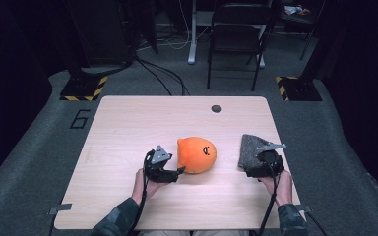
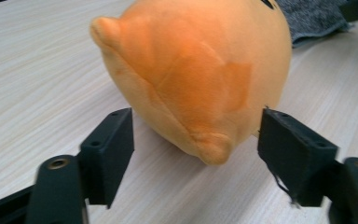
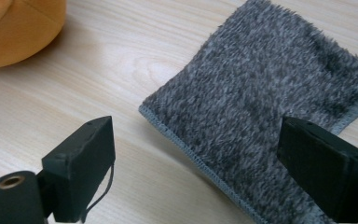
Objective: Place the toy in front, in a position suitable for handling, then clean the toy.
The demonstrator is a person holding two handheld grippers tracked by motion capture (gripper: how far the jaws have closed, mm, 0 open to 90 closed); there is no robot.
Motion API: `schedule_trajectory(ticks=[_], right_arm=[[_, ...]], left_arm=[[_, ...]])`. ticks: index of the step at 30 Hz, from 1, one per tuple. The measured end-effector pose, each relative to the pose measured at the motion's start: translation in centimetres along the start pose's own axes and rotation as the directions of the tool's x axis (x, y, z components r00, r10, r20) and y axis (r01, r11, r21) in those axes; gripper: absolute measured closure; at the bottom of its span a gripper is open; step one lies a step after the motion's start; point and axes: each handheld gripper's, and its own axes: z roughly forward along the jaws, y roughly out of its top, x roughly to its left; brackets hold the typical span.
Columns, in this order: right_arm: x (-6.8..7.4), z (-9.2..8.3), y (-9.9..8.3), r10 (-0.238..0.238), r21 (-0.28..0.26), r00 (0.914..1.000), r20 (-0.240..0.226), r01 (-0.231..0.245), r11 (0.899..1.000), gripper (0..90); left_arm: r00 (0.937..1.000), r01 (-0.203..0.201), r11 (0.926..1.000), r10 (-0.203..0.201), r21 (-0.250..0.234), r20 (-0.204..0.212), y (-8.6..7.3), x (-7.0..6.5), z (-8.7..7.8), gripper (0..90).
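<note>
1. Plush [image 1: 196,155] sits mid-worktop [image 1: 128,128], an orange rounded toy with a small black face mark on top and a stubby nub at each end; your left tongs [image 1: 176,172] stand spread at its near side, one nub between the jaws, pads not pressing.
2. Centre first: in the left gripper view the plush [image 2: 200,74] bulges wider than the gap, so take the low seam nub (the soft body will squash and slip) rather than the full belly.
3. Close slowly until the fabric dimples, keeping the tongs level with the worktop.
4. Your right tongs [image 1: 256,167] are spread too, hovering over the near edge of the grey cloth [image 1: 251,147], gripping nothing.
5. Cloth [image 3: 265,107] lies flat, fuzzy, with a stitched hem, well apart from the plush; pinch the hem corner if you lift it.
</note>
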Motion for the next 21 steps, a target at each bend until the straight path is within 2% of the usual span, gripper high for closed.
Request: schedule_trajectory(ticks=[1,3,4,7,11,14,18,21], right_arm=[[-0.1,0.0,0.0,0.0,-0.003,1.0,-0.001,0.0,1.0,10.3],[-0.4,0.2,0.1,0.009,-0.003,0.9999,0.006,-0.009,1.0,10.3],[-0.4,0.2,0.1,0.023,0.004,0.9997,0.009,-0.023,1.0,10.3],[-0.7,0.2,0.0,0.033,0.004,0.9993,0.018,-0.033,0.999,10.4],[-1.5,0.3,-0.1,0.044,-0.004,0.9981,0.043,-0.044,0.999,10.5],[-2.1,0.2,-0.4,0.073,-0.011,0.9958,0.055,-0.073,0.997,10.5],[-2.7,0.5,-0.4,0.091,-0.011,0.9935,0.069,-0.09,0.996,10.1],[-3.3,0.9,0.0,0.112,-0.025,0.9911,0.071,-0.111,0.994,9.8]], left_arm=[[0.9999,-0.015,0.9999,0.015,0.004,0.004,0.0,-0.1,0.1,33.6],[0.9998,-0.015,0.9999,0.015,0.001,0.012,-0.1,-0.1,0.2,39.1],[0.9995,-0.029,0.9995,0.029,0.015,0.016,-0.2,0.0,0.4,43.1],[0.9991,-0.024,0.9994,0.024,0.023,0.036,-0.4,0.1,0.7,49.2],[0.9988,-0.027,0.9992,0.025,0.031,0.042,-0.5,0.0,1.0,57.5],[0.9982,-0.043,0.9983,0.042,0.038,0.042,-0.4,0.0,1.0,60.5],[0.9987,-0.026,0.9991,0.024,0.035,0.044,-0.6,0.0,1.0,63.6],[0.9984,-0.037,0.9987,0.035,0.036,0.043,-0.6,0.1,1.0,65.9]])
